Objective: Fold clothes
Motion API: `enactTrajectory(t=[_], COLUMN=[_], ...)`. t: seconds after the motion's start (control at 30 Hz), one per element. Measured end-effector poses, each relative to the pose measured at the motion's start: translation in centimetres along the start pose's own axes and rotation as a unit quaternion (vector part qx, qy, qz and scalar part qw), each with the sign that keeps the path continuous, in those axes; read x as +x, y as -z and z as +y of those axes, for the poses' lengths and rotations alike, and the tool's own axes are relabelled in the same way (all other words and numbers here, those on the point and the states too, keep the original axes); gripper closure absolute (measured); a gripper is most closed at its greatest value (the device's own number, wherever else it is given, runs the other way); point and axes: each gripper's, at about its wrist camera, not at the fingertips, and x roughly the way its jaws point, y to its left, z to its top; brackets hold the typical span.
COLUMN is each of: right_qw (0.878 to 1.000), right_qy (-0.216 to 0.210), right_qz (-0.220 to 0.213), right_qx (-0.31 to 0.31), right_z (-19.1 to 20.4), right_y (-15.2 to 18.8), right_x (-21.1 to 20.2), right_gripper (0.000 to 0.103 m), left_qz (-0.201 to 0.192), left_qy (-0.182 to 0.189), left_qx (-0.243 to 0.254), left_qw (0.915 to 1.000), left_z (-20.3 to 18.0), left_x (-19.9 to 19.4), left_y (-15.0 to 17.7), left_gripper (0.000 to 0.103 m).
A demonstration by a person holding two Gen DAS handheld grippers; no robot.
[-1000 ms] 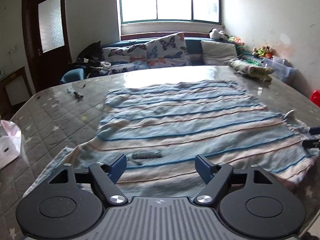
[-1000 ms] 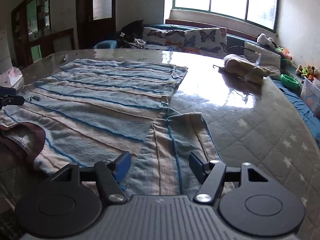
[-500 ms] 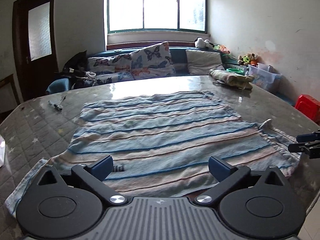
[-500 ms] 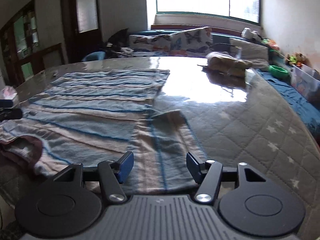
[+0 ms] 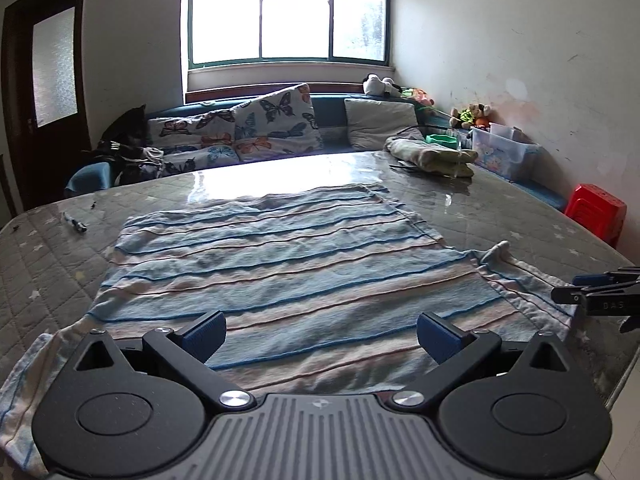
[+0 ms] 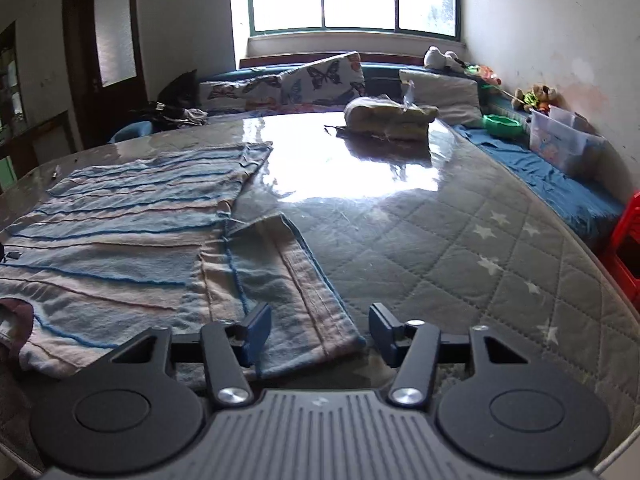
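Bright window point(image 5: 286, 16) above blue sofa point(image 5: 332, 120)

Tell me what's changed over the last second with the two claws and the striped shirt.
The left claw has opened wider and drawn back toward the near edge; the small grey piece seen between its fingers is out of view. The right claw has also pulled back and now straddles the sleeve end, open. Neither has taken hold. The striped shirt stays flat on the table.

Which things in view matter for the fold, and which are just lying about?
For the job:
striped garment
its right sleeve
left tongs, open
right tongs, open

Lying about:
folded bundle
pen
red stool
butterfly cushions
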Motion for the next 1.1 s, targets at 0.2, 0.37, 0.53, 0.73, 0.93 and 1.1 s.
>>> enactTrajectory(t=[0.2, 0.37, 0.53, 0.73, 0.93, 1.1], right_qw=[1.0, 1.0, 0.999, 0.998, 0.994, 0.988], right_qy=[0.011, 0.012, -0.001, -0.029, -0.083, -0.13], right_qz=[-0.003, -0.005, -0.015, -0.051, -0.075, -0.069], right_qx=[0.008, 0.021, 0.037, 0.034, -0.004, -0.041], right_z=[-0.1, -0.3, -0.4, 0.9, 4.5, 8.3], right_y=[0.2, 0.3, -0.1, -1.9, -4.3, -5.1], right_x=[0.0, -0.2, -0.8, -2.8, -4.0, -3.2], right_gripper=[0.06, 0.082, 0.096, 0.097, 0.097, 0.097], left_qz=[0.015, 0.029, 0.035, 0.035, 0.026, 0.025], left_qy=[-0.004, -0.008, -0.01, -0.017, -0.027, -0.034], left_qx=[0.007, 0.013, 0.019, 0.011, -0.004, -0.013], left_qw=[0.9999, 0.9994, 0.9991, 0.9992, 0.9993, 0.999], left_z=[-1.2, -2.2, -2.5, -1.8, -0.5, 0.5], left_x=[1.4, 2.4, 2.6, 2.5, 1.8, 1.4], left_y=[0.0, 0.1, 0.6, 0.7, 0.7, 0.9], left_gripper=[0.0, 0.0, 0.0, 0.0, 0.0, 0.0])
